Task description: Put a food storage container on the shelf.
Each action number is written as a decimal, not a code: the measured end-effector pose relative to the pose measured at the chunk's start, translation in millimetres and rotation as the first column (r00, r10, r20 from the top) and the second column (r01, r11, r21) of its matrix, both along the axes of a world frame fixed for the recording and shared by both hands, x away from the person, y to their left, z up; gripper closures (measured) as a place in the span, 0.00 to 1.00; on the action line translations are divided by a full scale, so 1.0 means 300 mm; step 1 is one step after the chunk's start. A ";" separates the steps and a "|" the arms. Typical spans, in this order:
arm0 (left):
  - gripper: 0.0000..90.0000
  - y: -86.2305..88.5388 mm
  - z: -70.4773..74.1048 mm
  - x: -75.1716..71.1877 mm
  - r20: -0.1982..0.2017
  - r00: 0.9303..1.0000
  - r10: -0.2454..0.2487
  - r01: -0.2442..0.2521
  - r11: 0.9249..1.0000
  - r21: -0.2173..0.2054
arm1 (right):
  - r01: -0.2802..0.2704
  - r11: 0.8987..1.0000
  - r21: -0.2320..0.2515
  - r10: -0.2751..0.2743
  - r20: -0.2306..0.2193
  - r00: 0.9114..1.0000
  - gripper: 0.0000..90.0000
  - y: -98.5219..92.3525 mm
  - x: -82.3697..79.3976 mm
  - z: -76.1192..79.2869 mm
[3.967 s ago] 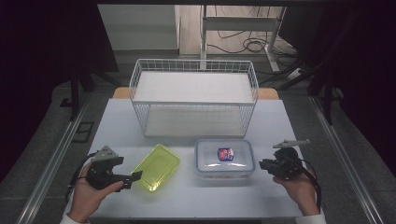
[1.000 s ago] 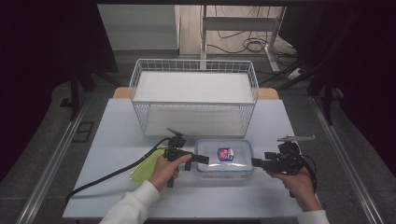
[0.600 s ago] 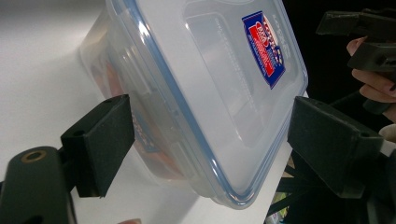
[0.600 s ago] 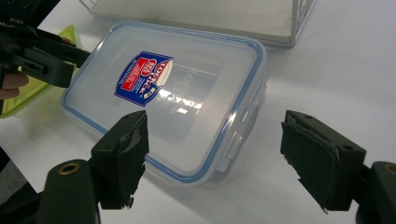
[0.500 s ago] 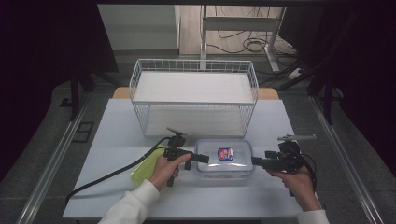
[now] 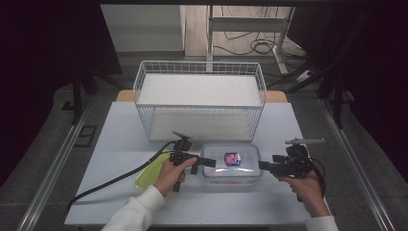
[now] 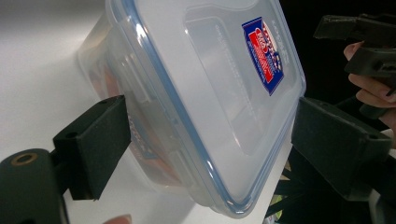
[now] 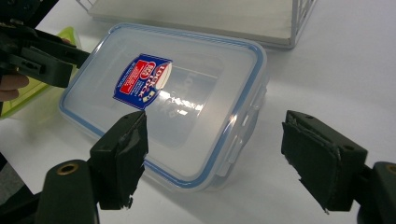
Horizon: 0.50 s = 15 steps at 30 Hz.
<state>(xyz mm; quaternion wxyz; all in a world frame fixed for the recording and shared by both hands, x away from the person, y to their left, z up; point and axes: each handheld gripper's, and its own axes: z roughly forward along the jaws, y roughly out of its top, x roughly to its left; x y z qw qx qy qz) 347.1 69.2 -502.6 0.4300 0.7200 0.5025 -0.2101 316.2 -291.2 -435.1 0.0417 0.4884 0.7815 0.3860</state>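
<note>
A clear plastic food box (image 6: 231,163) with a blue-rimmed lid and a red and blue sticker lies on the white table, near the front. My left gripper (image 6: 208,162) stands open at its left end. In the left gripper view the box (image 7: 224,93) lies between the two spread jaws, and neither touches it. My right gripper (image 6: 263,166) is open at the box's right end. In the right gripper view a corner of the box (image 8: 187,93) with its side clip lies between the jaws.
A yellow-green lid (image 6: 149,171) lies flat just left of the box, partly under the left hand. A white wire basket (image 6: 199,101) stands behind the box at the middle of the table (image 6: 120,139). The left gripper's cable trails to the front left.
The left gripper has come from beside the yellow-green lid to the box's left end. The right gripper has edged left to the box's right end. The box has not moved.
</note>
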 end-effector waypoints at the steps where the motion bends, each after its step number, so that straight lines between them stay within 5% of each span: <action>1: 0.12 0.000 0.001 -0.001 0.000 1.000 -0.004 0.004 1.000 0.001 | 0.001 1.000 0.000 -0.001 0.001 1.000 0.26 -0.001 0.000 0.001; 15: 0.08 -0.004 0.000 -0.006 0.009 1.000 -0.017 0.017 1.000 0.002 | 0.010 1.000 0.000 -0.010 -0.005 1.000 0.25 0.002 0.007 -0.004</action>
